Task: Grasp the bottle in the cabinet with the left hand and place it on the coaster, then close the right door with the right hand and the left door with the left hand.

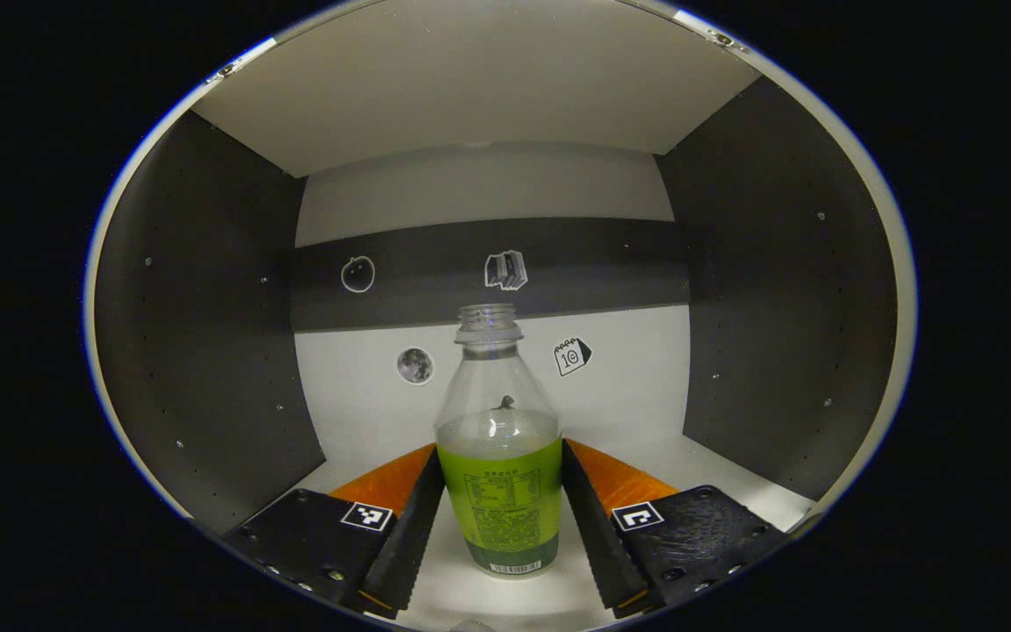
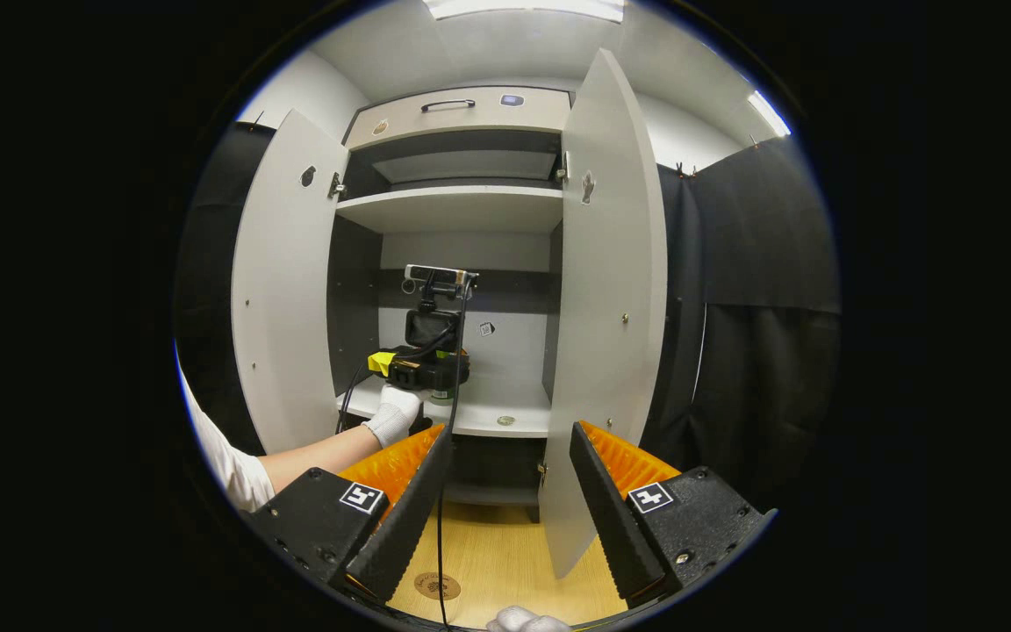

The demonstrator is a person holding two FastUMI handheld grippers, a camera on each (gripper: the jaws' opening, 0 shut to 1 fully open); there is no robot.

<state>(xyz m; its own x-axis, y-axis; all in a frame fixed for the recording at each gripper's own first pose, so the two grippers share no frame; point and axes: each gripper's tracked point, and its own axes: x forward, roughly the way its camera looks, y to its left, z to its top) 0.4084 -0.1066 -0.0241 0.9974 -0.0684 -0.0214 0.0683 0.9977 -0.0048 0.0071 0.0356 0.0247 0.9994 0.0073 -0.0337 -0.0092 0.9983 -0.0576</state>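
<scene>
The bottle [image 1: 500,456] stands upright on the cabinet's pale shelf [image 1: 356,412], uncapped, with a green label around its lower half and clear plastic above. In the left gripper view the left gripper [image 1: 500,518] has a finger on either side of the bottle, each pressed against the label, so it is clamped on the bottle. Behind the bottle the back wall carries a dark band and a few small stickers [image 1: 415,365], and dark side walls [image 1: 207,351] flank it to left and right. In the right gripper view the right gripper [image 2: 505,491] hangs out in front of the cabinet with its fingers spread wide and nothing between them. Both cabinet doors stand open, the left door [image 2: 282,290] and the right door [image 2: 611,307]. Between them a gloved hand [image 2: 393,414] holds the left gripper on the shelf where the bottle is. Below, a round coaster [image 2: 436,585] lies on the wooden table [image 2: 514,562] in front of the cabinet.
</scene>
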